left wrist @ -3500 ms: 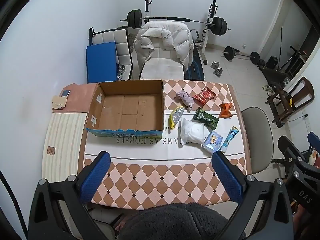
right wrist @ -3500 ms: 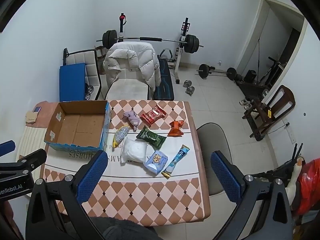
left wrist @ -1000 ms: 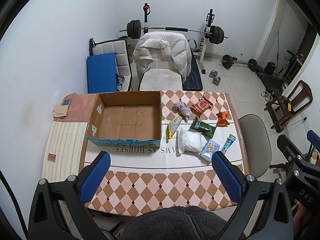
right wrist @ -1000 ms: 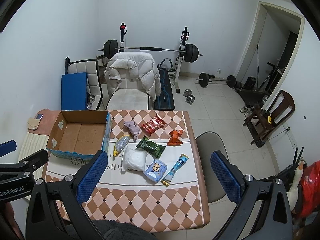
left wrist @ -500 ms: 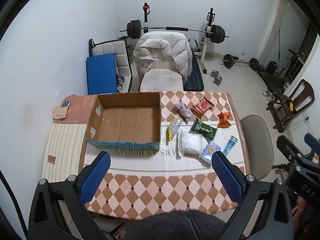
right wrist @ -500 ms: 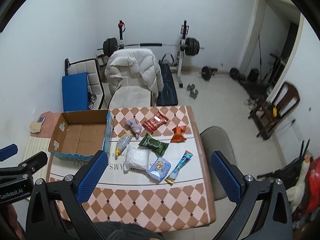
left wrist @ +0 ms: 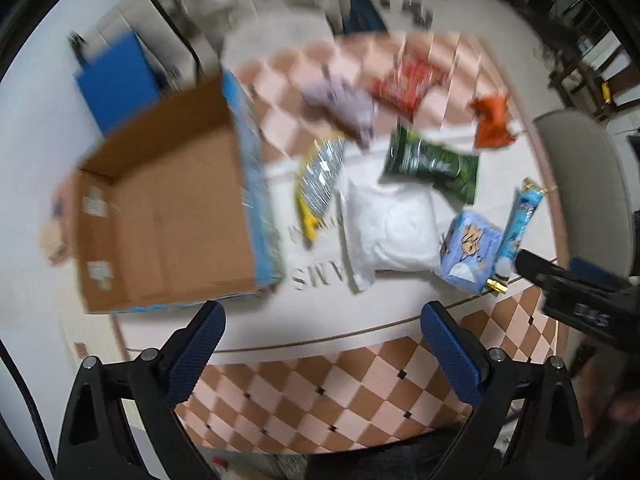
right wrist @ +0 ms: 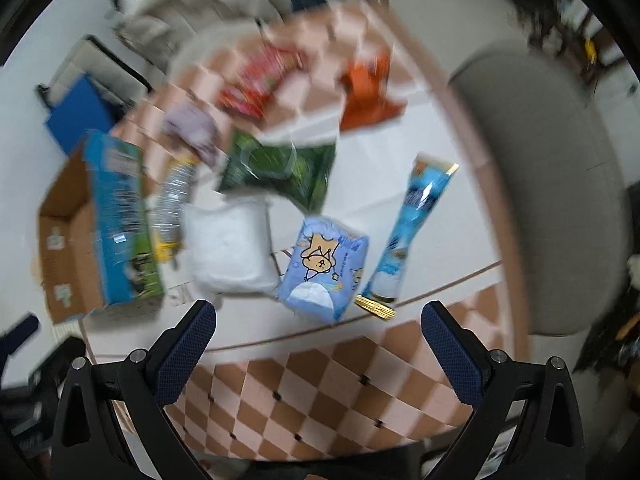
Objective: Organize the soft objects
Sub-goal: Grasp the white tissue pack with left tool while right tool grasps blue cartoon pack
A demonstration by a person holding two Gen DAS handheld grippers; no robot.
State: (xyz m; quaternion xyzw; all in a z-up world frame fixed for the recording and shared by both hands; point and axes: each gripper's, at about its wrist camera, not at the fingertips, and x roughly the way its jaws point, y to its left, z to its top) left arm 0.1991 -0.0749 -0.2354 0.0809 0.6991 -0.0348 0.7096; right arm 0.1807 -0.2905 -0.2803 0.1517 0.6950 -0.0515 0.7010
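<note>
Both grippers hang over the table's (left wrist: 360, 364) near edge, approaching, I judge; the left gripper (left wrist: 322, 356) and right gripper (right wrist: 316, 356) are spread wide and hold nothing; the box (left wrist: 168, 216) sits empty at the left edge; the packets lie loose mid-table, the white pouch (left wrist: 390, 230) and the blue pack (right wrist: 324, 268) nearest; next, one gripper must drop onto a packet and pinch it gently.

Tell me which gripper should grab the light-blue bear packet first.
Right. The right gripper is open with the bear packet centred just ahead of it; the left gripper, also open, faces the white pouch instead.
</note>
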